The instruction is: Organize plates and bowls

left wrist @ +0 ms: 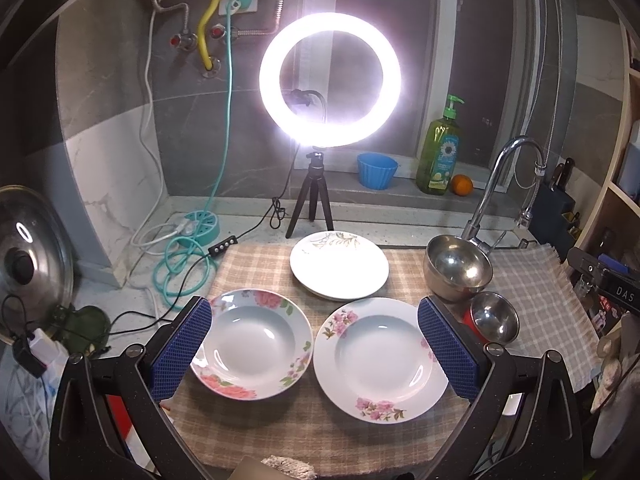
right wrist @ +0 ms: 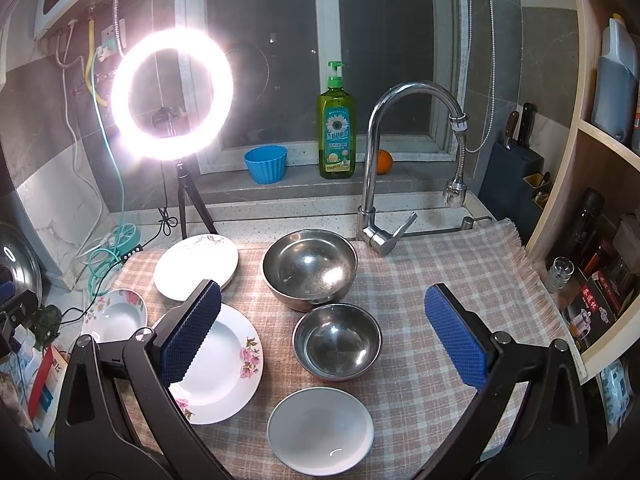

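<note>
Two deep floral plates lie side by side on the checked cloth: a rose-patterned one (left wrist: 251, 343) (right wrist: 116, 314) on the left and a pink-blossom one (left wrist: 380, 358) (right wrist: 224, 364) on the right. Behind them is a white leaf-print plate (left wrist: 339, 265) (right wrist: 197, 266) on another plate. A large steel bowl (left wrist: 458, 267) (right wrist: 310, 267), a small steel bowl (left wrist: 494, 317) (right wrist: 337, 342) and a plain white plate (right wrist: 320, 426) sit to the right. My left gripper (left wrist: 314, 346) is open above the two floral plates. My right gripper (right wrist: 324, 332) is open above the small steel bowl.
A lit ring light on a tripod (left wrist: 330, 80) (right wrist: 172, 94) stands behind the cloth. A tap (right wrist: 384, 168), a green soap bottle (right wrist: 336, 124), a blue cup (right wrist: 266, 164) and an orange (right wrist: 384, 161) stand at the back. A pot lid (left wrist: 30, 260) and cables lie left, shelves right.
</note>
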{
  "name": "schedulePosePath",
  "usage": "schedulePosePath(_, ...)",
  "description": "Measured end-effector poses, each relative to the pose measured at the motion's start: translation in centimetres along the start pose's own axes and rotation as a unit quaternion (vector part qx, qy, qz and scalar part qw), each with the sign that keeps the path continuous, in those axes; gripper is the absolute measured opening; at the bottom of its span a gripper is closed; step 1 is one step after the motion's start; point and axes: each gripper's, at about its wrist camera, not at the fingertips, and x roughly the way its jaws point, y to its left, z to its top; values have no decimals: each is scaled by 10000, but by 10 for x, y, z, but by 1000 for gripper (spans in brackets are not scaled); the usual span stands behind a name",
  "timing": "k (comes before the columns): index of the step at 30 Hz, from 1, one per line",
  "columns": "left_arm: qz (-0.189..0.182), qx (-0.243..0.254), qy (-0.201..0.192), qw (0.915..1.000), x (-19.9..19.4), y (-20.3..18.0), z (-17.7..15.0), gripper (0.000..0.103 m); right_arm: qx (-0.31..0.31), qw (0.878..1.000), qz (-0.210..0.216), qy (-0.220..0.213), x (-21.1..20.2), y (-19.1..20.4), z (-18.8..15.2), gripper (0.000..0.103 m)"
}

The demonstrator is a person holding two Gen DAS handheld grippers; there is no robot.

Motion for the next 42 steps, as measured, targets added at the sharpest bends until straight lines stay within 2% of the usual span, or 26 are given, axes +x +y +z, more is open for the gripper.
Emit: schedulePosePath(42,-56,-28,69,10000,10,-5,5,102,-50,10000,12,72,10,5,3,103)
